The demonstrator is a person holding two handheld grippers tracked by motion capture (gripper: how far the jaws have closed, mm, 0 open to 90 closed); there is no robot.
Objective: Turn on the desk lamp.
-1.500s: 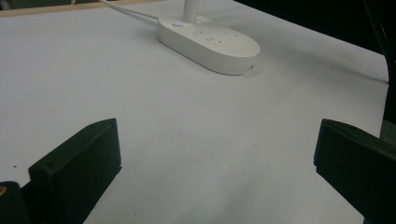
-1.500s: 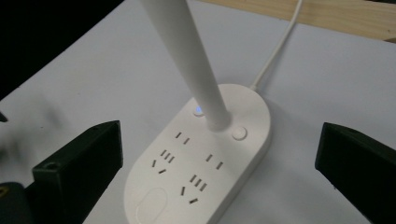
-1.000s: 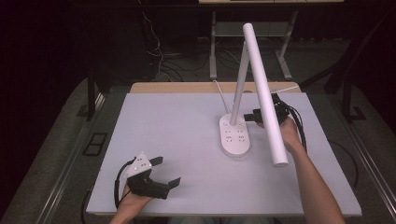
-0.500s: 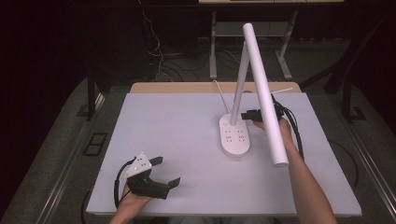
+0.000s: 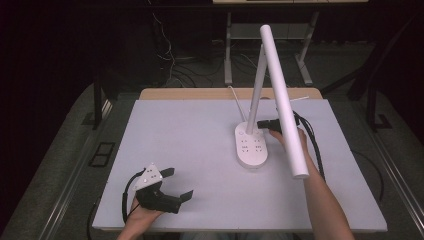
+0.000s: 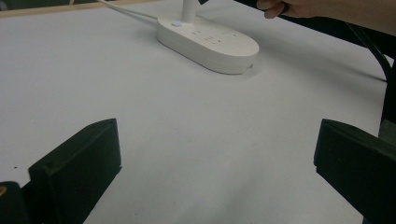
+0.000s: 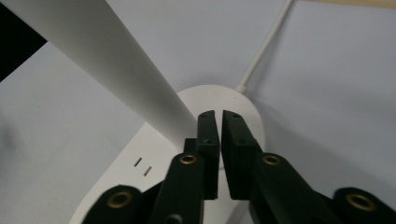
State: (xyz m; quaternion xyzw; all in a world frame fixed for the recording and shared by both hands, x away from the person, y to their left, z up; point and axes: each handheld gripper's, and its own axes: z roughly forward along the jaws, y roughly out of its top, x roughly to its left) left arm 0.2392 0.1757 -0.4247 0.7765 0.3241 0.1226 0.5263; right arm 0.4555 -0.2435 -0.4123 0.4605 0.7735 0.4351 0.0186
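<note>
Left hand (image 5: 142, 212) enters from the bottom edge, wrist low, gripping the left gripper (image 5: 176, 186) from behind; its jaws point forward and to the right, standing wide apart with nothing between the fingertips. Right forearm (image 5: 322, 200) runs up from the bottom edge, slanting left, hand wrapped around the right gripper (image 5: 261, 123). That gripper points left, roughly level. Its jaws have just been closing and now stand nearly together, a thin slit left between the pads (image 7: 208, 135), nothing caught between them.
</note>
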